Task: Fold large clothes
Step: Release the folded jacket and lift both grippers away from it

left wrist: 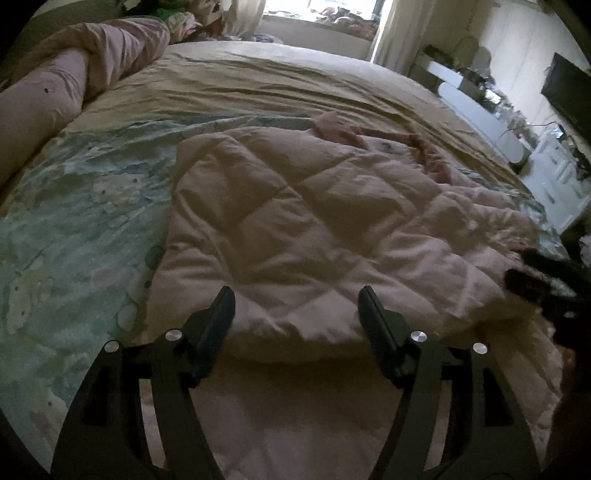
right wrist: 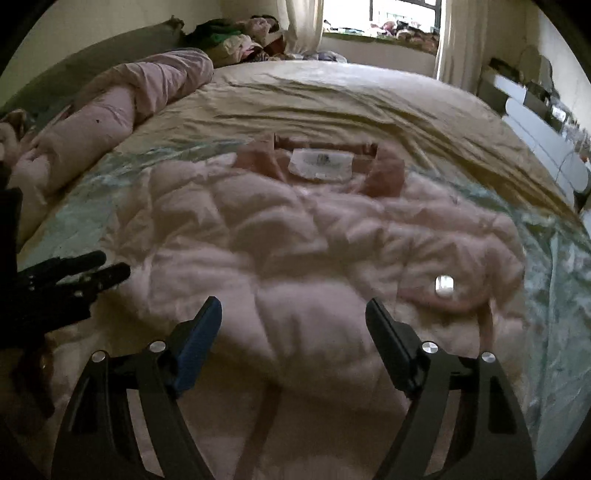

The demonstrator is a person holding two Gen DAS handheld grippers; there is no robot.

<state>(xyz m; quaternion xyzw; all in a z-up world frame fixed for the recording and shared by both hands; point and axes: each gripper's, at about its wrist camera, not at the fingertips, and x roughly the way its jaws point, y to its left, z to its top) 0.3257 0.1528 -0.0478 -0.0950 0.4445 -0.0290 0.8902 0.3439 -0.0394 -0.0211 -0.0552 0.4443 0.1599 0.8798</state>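
Pink quilted jacket [right wrist: 295, 258] on bed [left wrist: 258, 85]; window [right wrist: 384, 18] beyond; both tongs apart, empty.

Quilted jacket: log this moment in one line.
quilted pink jacket flat on bed | left gripper open, empty | right gripper open, empty

Bare beige sheet [right wrist: 332, 99] beyond the quilted jacket [right wrist: 295, 266] lies open; rolled pink duvet [right wrist: 110, 110] blocks its left.

Daylight enters only through the far window [left wrist: 332, 14], which is blown out to white glare, leaving the bed [left wrist: 258, 85] dim and the near foreground in shadow. Both fisheye views bend strongly toward black corners. The right wrist view is smeared by motion blur, with the pink quilted jacket [right wrist: 295, 258] soft.
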